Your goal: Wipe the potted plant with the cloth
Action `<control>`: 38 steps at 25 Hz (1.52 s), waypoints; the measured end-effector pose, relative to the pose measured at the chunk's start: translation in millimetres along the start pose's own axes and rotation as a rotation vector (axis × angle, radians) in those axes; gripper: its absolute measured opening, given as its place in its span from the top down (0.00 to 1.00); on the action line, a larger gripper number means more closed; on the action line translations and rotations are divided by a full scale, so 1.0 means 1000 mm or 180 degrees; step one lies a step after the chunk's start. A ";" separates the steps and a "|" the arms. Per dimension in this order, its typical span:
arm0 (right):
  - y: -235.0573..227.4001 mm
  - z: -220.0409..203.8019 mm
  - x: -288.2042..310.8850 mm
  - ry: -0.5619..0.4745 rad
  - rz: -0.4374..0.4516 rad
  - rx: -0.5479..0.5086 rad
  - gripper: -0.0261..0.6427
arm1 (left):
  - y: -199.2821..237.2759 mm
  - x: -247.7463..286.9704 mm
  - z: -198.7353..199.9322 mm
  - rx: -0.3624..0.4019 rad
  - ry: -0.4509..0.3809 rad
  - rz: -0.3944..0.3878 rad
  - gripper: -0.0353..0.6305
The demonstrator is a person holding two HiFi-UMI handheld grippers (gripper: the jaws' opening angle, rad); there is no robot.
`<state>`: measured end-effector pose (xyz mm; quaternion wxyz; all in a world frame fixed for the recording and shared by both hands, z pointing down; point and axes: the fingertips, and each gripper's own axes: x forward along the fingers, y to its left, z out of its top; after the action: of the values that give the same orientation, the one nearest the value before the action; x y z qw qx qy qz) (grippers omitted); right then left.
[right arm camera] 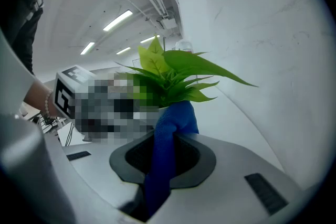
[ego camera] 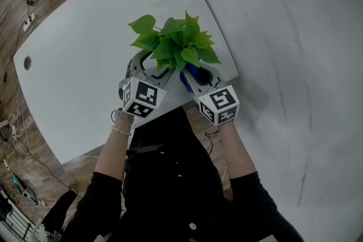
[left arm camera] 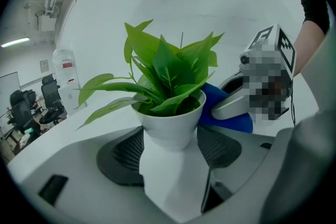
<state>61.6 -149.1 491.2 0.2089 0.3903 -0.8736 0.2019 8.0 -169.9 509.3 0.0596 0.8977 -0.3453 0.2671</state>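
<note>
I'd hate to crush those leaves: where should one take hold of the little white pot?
Take the white pot by its bare side walls below the rim, coming in low from the person's side, as the left gripper does; the leaves spread out above.

I see my left gripper [ego camera: 148, 65] and right gripper [ego camera: 202, 74] flanking the potted plant [ego camera: 176, 42] at the table [ego camera: 85, 65] edge, with a blue cloth [ego camera: 188, 72] under the leaves.

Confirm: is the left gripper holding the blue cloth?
No: the right gripper pinches the blue cloth; the left gripper holds the white pot.
</note>
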 end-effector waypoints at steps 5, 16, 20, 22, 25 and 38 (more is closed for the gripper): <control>0.023 -0.006 -0.001 0.0142 0.0141 -0.0333 0.83 | 0.000 0.000 0.000 -0.0003 -0.0005 0.0008 0.45; 0.052 -0.008 -0.007 0.0277 0.0360 -0.0613 0.83 | 0.000 0.000 -0.001 -0.0004 -0.0004 0.0017 0.45; 0.056 -0.002 -0.015 0.0261 0.0326 -0.0837 0.83 | 0.000 0.000 -0.001 0.0014 -0.0013 -0.0008 0.45; 0.059 0.003 -0.018 0.0249 0.0325 -0.0989 0.83 | 0.000 0.000 -0.001 0.0024 -0.0015 -0.0026 0.45; 0.063 0.008 -0.021 0.0300 0.0335 -0.1247 0.83 | 0.001 0.000 -0.002 0.0045 -0.0018 -0.0051 0.45; 0.040 -0.006 -0.011 0.0383 0.0155 -0.0995 0.83 | -0.003 -0.006 -0.004 0.0029 -0.0024 -0.0142 0.46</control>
<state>38.6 -115.3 483.0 0.3141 0.3190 -0.8895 0.0916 4.6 -162.8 510.2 0.0601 0.9064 -0.3243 0.2639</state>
